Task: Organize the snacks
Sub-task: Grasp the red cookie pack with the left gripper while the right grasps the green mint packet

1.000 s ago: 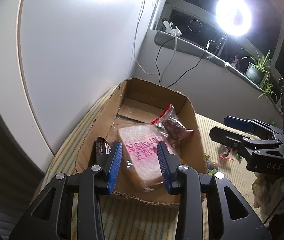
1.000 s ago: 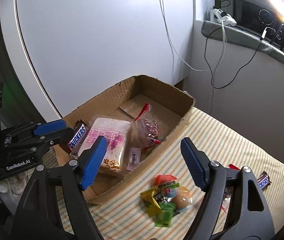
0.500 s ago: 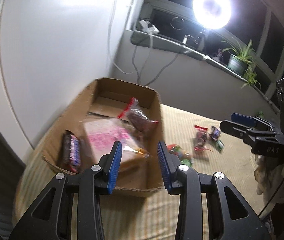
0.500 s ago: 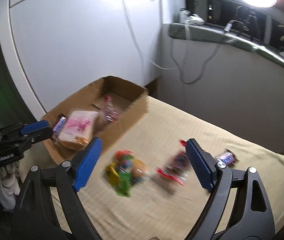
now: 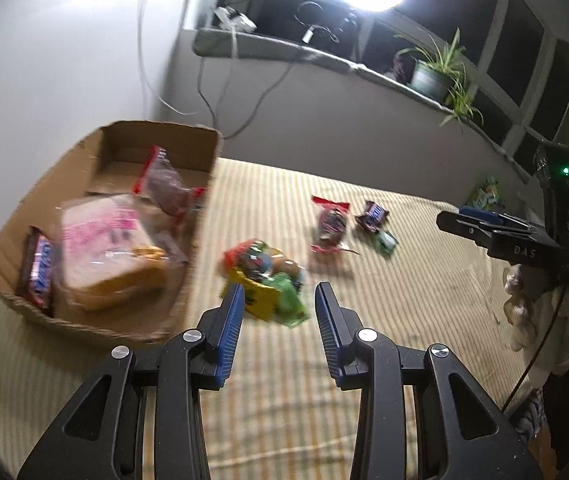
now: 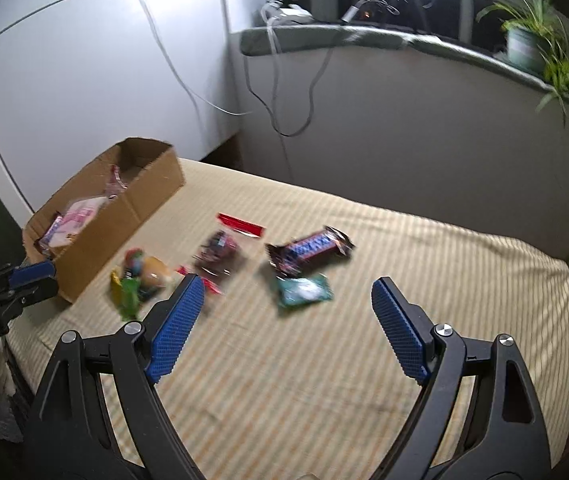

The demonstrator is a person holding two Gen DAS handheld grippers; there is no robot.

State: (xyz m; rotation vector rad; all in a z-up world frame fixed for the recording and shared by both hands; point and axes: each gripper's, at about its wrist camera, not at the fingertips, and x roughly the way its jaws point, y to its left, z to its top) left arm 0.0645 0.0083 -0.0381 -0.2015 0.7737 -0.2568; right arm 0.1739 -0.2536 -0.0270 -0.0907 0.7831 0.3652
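Cardboard box [image 5: 200, 208] contents blurred | left tool [image 5: 277, 300] narrow, empty | right tool [image 6: 288, 300] wide, empty

Both grippers, the left gripper [image 5: 276, 300] and the right gripper [image 6: 286, 300], had black triangular-cutout arms, ridged blue pads, and silver screws just behind the fingers.

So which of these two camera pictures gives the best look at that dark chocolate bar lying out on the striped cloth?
The right wrist view. There the chocolate bar lies near the middle, large enough to show its dark wrapper and blue lettering, just beyond a green packet. In the left wrist view the same bar is small, farther off and hard to read.
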